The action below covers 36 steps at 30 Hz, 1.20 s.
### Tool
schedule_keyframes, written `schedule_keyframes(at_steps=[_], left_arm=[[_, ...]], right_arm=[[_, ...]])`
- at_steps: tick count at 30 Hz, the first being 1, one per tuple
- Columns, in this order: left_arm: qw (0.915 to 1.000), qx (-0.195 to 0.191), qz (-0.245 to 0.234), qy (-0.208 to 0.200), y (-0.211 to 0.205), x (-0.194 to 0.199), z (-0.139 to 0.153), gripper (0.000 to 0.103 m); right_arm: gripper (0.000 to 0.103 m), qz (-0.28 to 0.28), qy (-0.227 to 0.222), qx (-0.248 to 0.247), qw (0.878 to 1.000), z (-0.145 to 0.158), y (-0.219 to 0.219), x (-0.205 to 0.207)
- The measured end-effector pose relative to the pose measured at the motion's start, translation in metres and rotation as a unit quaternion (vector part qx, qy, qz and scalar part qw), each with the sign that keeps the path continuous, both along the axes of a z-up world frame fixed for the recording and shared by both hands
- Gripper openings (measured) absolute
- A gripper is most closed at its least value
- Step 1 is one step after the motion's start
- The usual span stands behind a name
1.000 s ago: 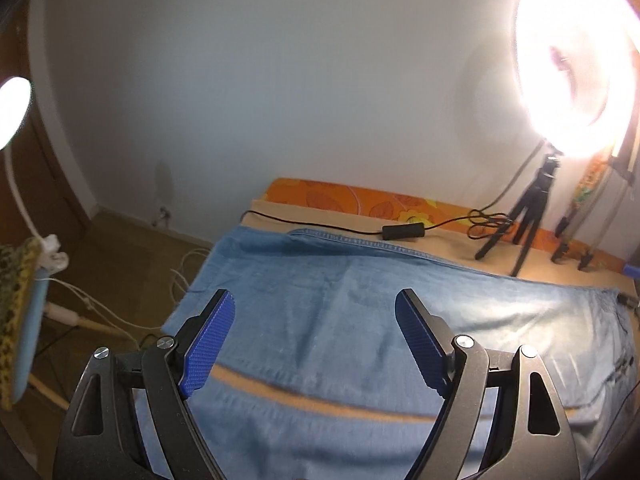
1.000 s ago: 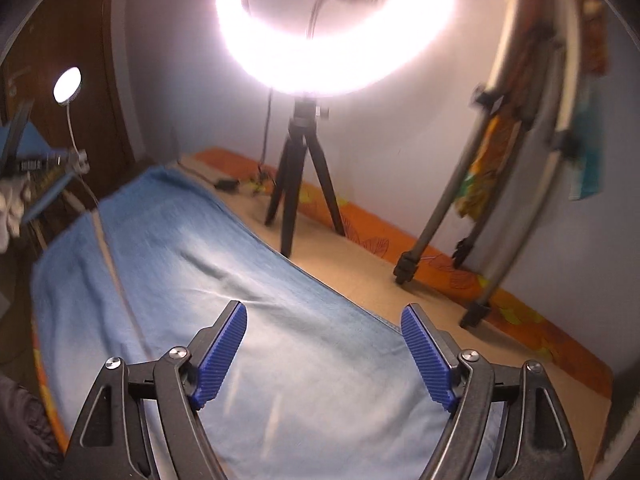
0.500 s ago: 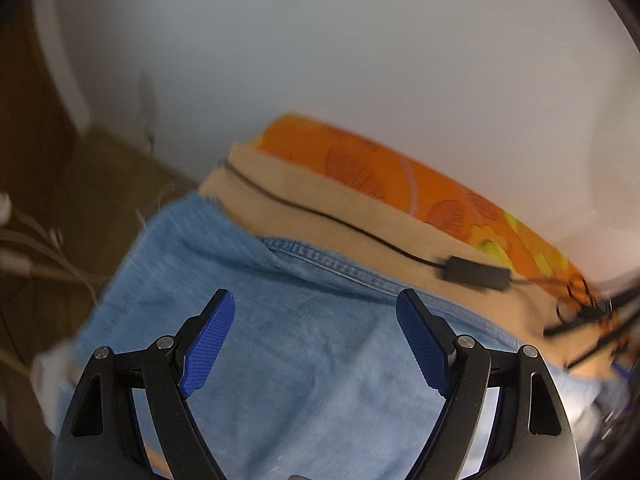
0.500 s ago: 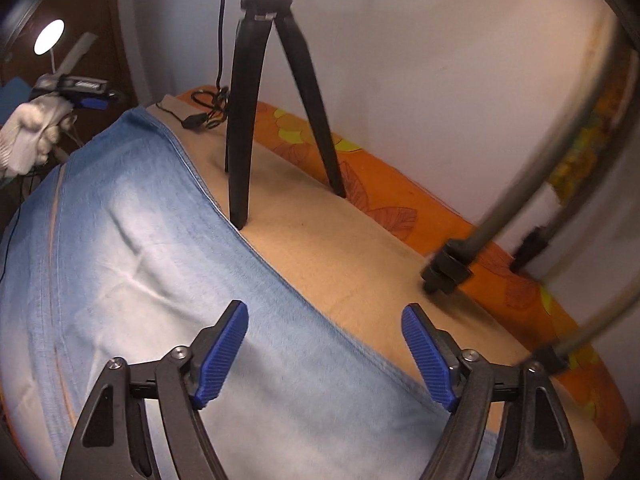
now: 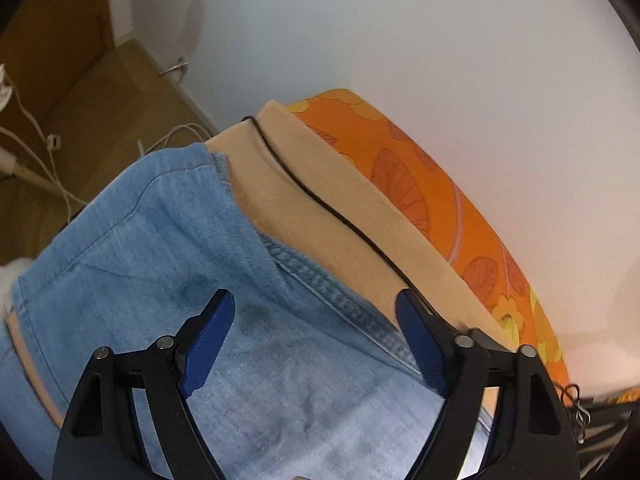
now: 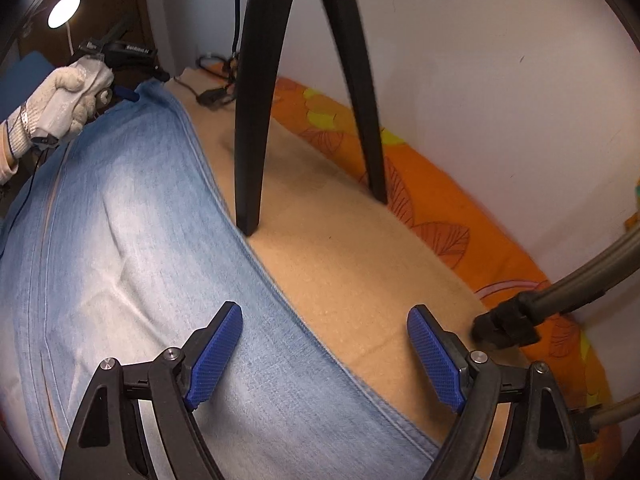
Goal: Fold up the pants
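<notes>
We hold both grippers over the far edge of the pants point(image 6: 132, 216), which lie flat on the tan blanket point(image 6: 340, 264). The left gripper point(image 5: 316, 332) and right gripper point(image 6: 324, 344) each straddle that seam, jaws spread and empty, presumably so we can pinch it and fold it away from the tripod point(image 6: 256, 120).

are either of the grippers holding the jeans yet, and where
Nothing is held. The left gripper and right gripper both hang open above the jeans, over the seamed edge nearest the wall.

Home bedroom; floral bedsheet point(image 5: 424, 184); tripod point(image 6: 256, 120)
</notes>
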<state>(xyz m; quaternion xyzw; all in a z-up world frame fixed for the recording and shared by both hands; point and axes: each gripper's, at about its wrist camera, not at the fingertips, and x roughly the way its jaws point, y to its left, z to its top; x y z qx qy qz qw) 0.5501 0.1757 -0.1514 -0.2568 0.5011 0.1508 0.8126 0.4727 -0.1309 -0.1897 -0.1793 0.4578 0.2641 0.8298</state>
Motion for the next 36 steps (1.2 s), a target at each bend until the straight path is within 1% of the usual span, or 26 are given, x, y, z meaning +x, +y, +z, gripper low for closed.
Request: schedule_keyframes(at_steps=[2, 3, 4, 5, 6, 7, 8, 9, 10, 11, 12, 13, 14, 16, 17, 19, 20, 23, 27, 31, 36], left_arm=[[1.0000, 0.005, 0.004, -0.004, 0.002, -0.002, -0.002, 0.071], [1.0000, 0.007, 0.003, -0.004, 0.001, -0.003, -0.003, 0.057], [1.0000, 0.008, -0.001, -0.002, 0.001, -0.003, -0.006, 0.045], [0.9999, 0.012, -0.003, -0.003, 0.000, -0.003, -0.007, 0.040], [0.9998, 0.017, -0.006, -0.007, -0.001, -0.004, -0.007, 0.031], [0.9997, 0.019, -0.010, -0.012, -0.002, -0.005, -0.006, 0.021], [0.9996, 0.022, -0.013, -0.013, -0.003, -0.006, -0.006, 0.019], [0.9995, 0.024, -0.015, -0.015, -0.004, -0.006, -0.006, 0.016], [0.9993, 0.027, -0.017, -0.020, -0.004, -0.008, -0.005, 0.013], [0.9992, 0.028, -0.018, -0.024, -0.004, -0.011, -0.003, 0.012], [0.9990, 0.028, -0.019, -0.030, -0.004, -0.014, -0.001, 0.010], [0.9987, 0.028, -0.021, -0.037, -0.003, -0.016, 0.001, 0.007], [0.9984, 0.030, -0.025, -0.042, -0.004, -0.021, 0.005, 0.006], [0.9976, 0.030, -0.032, -0.054, -0.005, -0.029, 0.012, 0.006], [0.9972, 0.029, -0.037, -0.059, -0.001, -0.034, 0.014, 0.006], [0.9963, 0.029, -0.043, -0.069, -0.001, -0.040, 0.020, 0.005], [0.9960, 0.026, -0.044, -0.074, 0.000, -0.043, 0.024, 0.005], [0.9947, 0.019, -0.048, -0.090, 0.002, -0.054, 0.036, 0.005], [0.9922, 0.016, -0.052, -0.112, 0.005, -0.077, 0.057, 0.005], [0.9890, 0.010, -0.056, -0.136, 0.016, -0.110, 0.083, 0.005], [0.9846, 0.003, -0.054, -0.166, 0.031, -0.165, 0.115, 0.005]], right_arm=[[0.085, 0.005, 0.002, 0.002, 1.000, -0.005, 0.000, -0.001], [0.084, 0.005, 0.006, 0.008, 1.000, -0.006, -0.002, 0.000], [0.083, 0.004, 0.010, 0.014, 1.000, -0.008, -0.003, 0.001], [0.082, 0.002, 0.015, 0.021, 1.000, -0.008, -0.005, 0.000], [0.081, 0.003, 0.015, 0.022, 1.000, -0.007, -0.007, -0.002], [0.074, 0.008, 0.015, 0.024, 1.000, -0.006, -0.007, -0.004], [0.066, 0.012, 0.015, 0.027, 0.999, -0.004, -0.009, -0.007], [0.062, 0.016, 0.015, 0.027, 0.999, -0.004, -0.007, -0.010], [0.051, 0.020, 0.016, 0.028, 0.999, -0.003, -0.005, -0.013], [0.040, 0.023, 0.018, 0.030, 0.999, 0.000, -0.003, -0.016], [0.037, 0.022, 0.018, 0.028, 0.999, 0.001, -0.002, -0.019], [0.030, 0.021, 0.016, 0.026, 0.999, 0.002, 0.000, -0.021], [0.018, 0.020, 0.013, 0.022, 0.999, 0.002, 0.003, -0.024], [0.008, 0.015, 0.004, 0.011, 1.000, 0.003, 0.005, -0.029], [0.006, 0.014, 0.000, 0.010, 1.000, 0.005, 0.004, -0.032], [0.004, 0.008, -0.007, 0.019, 1.000, 0.012, 0.000, -0.038], [0.004, 0.005, -0.011, 0.021, 1.000, 0.015, 0.005, -0.041], [0.003, 0.005, -0.027, 0.018, 0.999, 0.028, 0.010, -0.052], [0.002, 0.010, -0.049, 0.020, 0.999, 0.056, 0.017, -0.074], [0.002, 0.020, -0.072, 0.030, 0.997, 0.094, 0.015, -0.114], [0.002, 0.046, -0.092, 0.025, 0.994, 0.127, 0.039, -0.167]])
